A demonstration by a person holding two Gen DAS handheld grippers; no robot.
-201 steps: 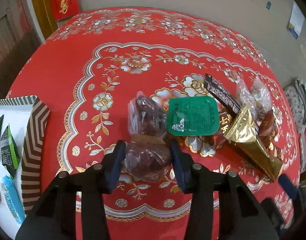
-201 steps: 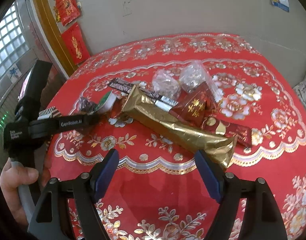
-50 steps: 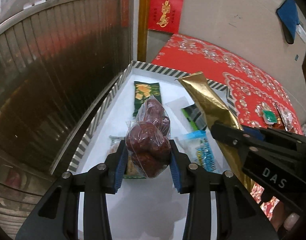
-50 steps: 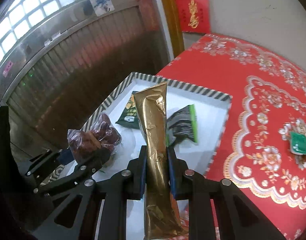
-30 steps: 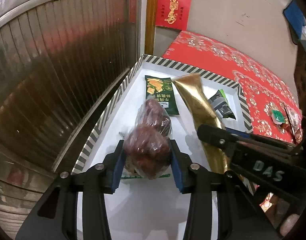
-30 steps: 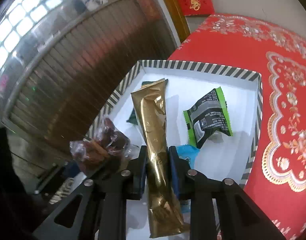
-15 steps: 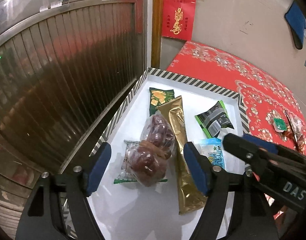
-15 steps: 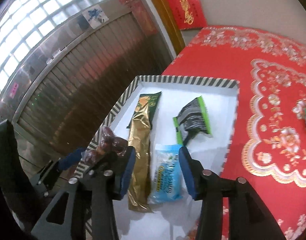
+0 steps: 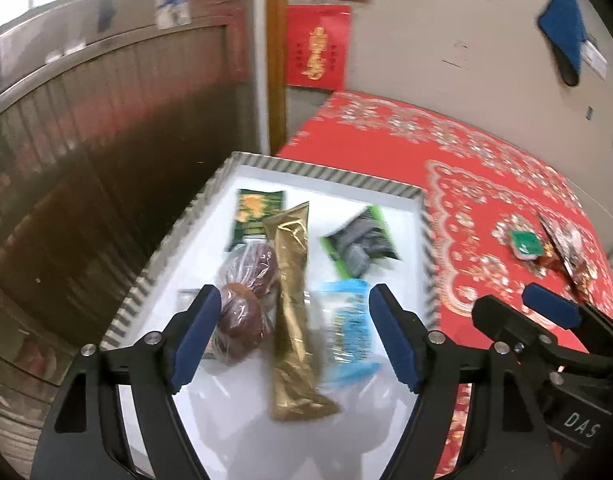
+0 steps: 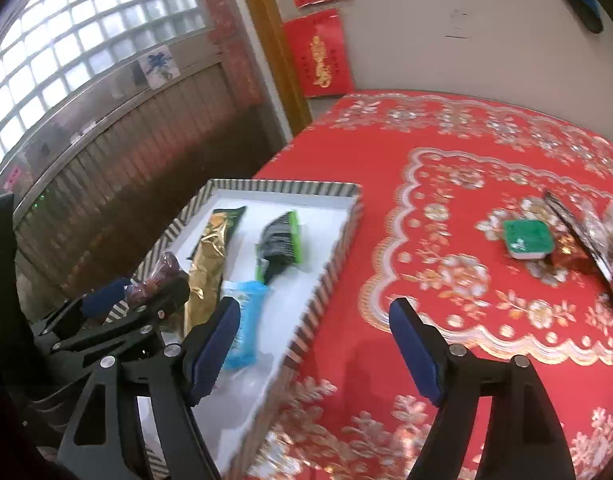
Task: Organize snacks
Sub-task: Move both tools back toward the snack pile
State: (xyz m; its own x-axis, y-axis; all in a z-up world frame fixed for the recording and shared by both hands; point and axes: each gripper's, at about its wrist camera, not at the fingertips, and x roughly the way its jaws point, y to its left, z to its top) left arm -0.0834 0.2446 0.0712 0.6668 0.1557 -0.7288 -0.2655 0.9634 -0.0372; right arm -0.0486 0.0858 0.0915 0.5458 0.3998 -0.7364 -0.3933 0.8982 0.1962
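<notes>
A clear bag of red dates (image 9: 246, 292) and a long gold packet (image 9: 292, 320) lie side by side in the white tray with the striped rim (image 9: 326, 178). My left gripper (image 9: 294, 300) hovers above them, open, its pads touching neither. My right gripper (image 10: 314, 312) hangs over the tray's right rim (image 10: 338, 252) and the red tablecloth; its jaws are opening with nothing between them. In the right wrist view the gold packet (image 10: 210, 276) lies left of a blue packet (image 10: 244, 320).
The tray also holds a dark green packet (image 9: 256, 216) and a black-and-green packet (image 9: 360, 244). A green-lidded tub (image 10: 528, 238) and several wrapped snacks (image 10: 586, 240) lie on the red floral tablecloth (image 10: 446, 152). A wooden shutter wall (image 9: 86, 160) stands close on the left.
Both grippers let go: the dates and the gold packet dropped into the tray. Both grippers opened wide, lifted and drew back; the right one swung towards the tablecloth.
</notes>
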